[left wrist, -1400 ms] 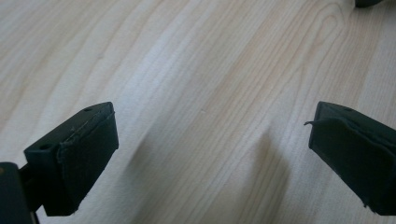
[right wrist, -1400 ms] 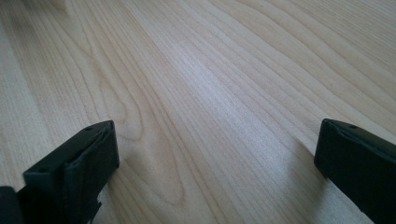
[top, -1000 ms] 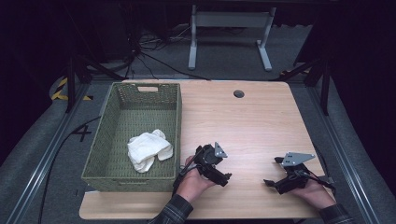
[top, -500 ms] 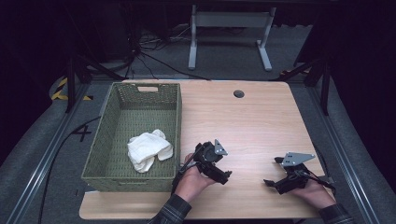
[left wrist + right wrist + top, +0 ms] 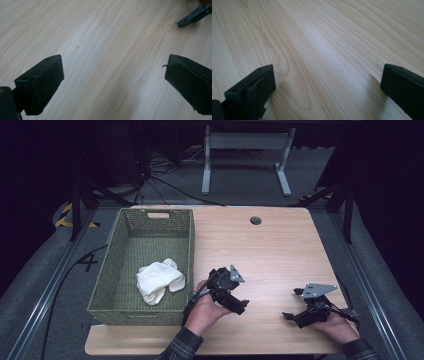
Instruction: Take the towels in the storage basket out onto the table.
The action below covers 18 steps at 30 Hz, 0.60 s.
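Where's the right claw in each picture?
High view: the right claw is at the lower right, near the front edge of the table.
Left gripper view: right claw pokes in at the top right corner.
Right gripper view: right claw rises from both bottom corners, wide open.
Shared landmark: the light wooden table.

Bare table (image 5: 280, 250) right of basket (image 5: 150, 227)

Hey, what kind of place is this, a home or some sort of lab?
Probably a lab or recording studio: a bare wooden table on dark flooring, loose cables behind it, black surroundings, hazard tape by the rails.
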Tool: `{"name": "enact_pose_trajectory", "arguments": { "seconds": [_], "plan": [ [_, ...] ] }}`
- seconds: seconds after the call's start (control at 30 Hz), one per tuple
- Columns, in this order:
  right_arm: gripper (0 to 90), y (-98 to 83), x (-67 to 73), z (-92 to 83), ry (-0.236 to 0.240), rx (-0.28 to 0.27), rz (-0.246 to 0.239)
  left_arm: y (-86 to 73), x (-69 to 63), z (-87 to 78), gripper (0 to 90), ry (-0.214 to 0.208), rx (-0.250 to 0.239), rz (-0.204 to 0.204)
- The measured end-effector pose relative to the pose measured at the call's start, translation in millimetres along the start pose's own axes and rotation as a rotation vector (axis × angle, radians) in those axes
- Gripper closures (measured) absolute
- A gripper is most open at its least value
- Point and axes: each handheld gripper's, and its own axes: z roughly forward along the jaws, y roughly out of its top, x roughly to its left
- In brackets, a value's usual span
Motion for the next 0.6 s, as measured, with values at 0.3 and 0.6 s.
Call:
{"name": "enact_pose_trajectory", "arguments": {
  "seconds": [0.3,0.6],
  "plan": [
    [0.0,0.0,0.0,0.0,0.0,0.0,0.0,10.1,5.5,-14.9,2.8,-0.01,-0.03,0.007],
    [0.0,-0.1,0.1,-0.1,-0.001,0.0,0.0,17.8,15.9,-30.1,3.2,-0.05,-0.062,0.006]
  ]
}}
